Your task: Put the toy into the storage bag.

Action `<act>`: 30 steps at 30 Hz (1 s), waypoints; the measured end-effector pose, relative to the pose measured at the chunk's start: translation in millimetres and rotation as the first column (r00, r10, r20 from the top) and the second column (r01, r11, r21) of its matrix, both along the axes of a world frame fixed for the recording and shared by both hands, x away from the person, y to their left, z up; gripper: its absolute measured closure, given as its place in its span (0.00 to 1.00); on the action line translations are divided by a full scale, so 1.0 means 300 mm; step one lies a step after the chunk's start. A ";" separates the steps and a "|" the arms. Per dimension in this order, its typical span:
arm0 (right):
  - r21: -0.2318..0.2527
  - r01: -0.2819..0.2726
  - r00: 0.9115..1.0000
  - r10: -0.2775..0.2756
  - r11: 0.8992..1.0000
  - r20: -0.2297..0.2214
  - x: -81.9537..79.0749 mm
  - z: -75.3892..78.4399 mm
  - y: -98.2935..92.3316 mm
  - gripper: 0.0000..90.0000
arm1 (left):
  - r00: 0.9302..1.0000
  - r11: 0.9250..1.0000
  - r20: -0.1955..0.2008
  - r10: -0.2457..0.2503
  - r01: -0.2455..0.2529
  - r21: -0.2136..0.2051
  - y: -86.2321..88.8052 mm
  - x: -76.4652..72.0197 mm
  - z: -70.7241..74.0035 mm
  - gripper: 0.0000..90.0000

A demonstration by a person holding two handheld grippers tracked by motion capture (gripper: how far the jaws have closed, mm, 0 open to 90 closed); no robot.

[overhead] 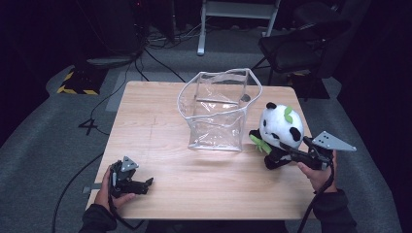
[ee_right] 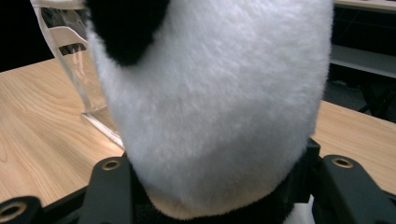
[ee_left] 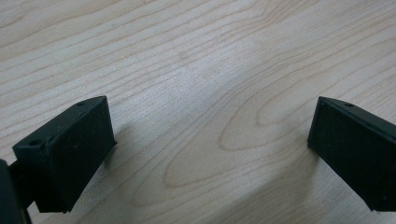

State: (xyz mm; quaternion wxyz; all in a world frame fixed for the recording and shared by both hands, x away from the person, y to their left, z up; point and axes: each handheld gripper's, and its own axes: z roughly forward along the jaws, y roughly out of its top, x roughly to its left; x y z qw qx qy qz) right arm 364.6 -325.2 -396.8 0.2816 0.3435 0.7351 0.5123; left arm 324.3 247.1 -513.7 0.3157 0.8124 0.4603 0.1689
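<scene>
A black-and-white panda plush [overhead: 282, 127] with a green leaf on its head sits upright at the right side of the wooden table [overhead: 160, 121]. My right gripper [overhead: 284, 156] is shut on its lower body from the near right. In the right gripper view the panda's white fur [ee_right: 210, 93] bulges up between the two black jaws of the right gripper [ee_right: 224, 182]. A clear plastic bag [overhead: 218, 111] stands open just left of the panda, and its corner [ee_right: 70, 56] shows behind the plush. My left gripper [overhead: 148, 185] rests at the table's near left, open over bare wood [ee_left: 187, 70].
A dark chair [overhead: 301, 43] and a white stand leg [overhead: 201, 29] are on the grey floor beyond the table. Cables trail across the floor at the back left, near a yellow-and-black striped plate [overhead: 77, 82]. Bare wood lies between my two grippers.
</scene>
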 end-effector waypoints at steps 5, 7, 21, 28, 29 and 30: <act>0.004 0.010 1.000 -0.011 1.000 0.007 -0.008 0.010 -0.008 0.49 | 1.000 1.000 -0.001 0.000 0.000 -0.004 -0.001 0.003 0.000 0.00; 0.006 0.020 1.000 -0.020 1.000 0.012 -0.011 0.014 -0.016 0.49 | 1.000 1.000 -0.001 0.000 0.000 -0.003 -0.001 0.003 0.000 0.00; 0.033 0.045 0.997 -0.047 0.998 0.063 -0.021 0.109 -0.043 0.49 | 1.000 1.000 0.000 -0.003 0.003 0.000 0.000 0.002 0.000 0.01; 0.035 0.048 0.995 -0.051 0.998 0.088 -0.018 0.158 -0.046 0.49 | 1.000 1.000 0.000 -0.001 0.001 0.000 0.000 0.001 0.000 0.01; 0.038 0.049 0.994 -0.052 0.998 0.093 -0.017 0.165 -0.047 0.49 | 1.000 1.000 0.001 0.001 -0.001 -0.001 -0.001 0.001 0.000 0.01; 0.039 0.050 0.994 -0.053 0.998 0.097 -0.018 0.172 -0.048 0.49 | 1.000 1.000 0.000 0.001 -0.001 -0.001 -0.001 0.001 0.000 0.01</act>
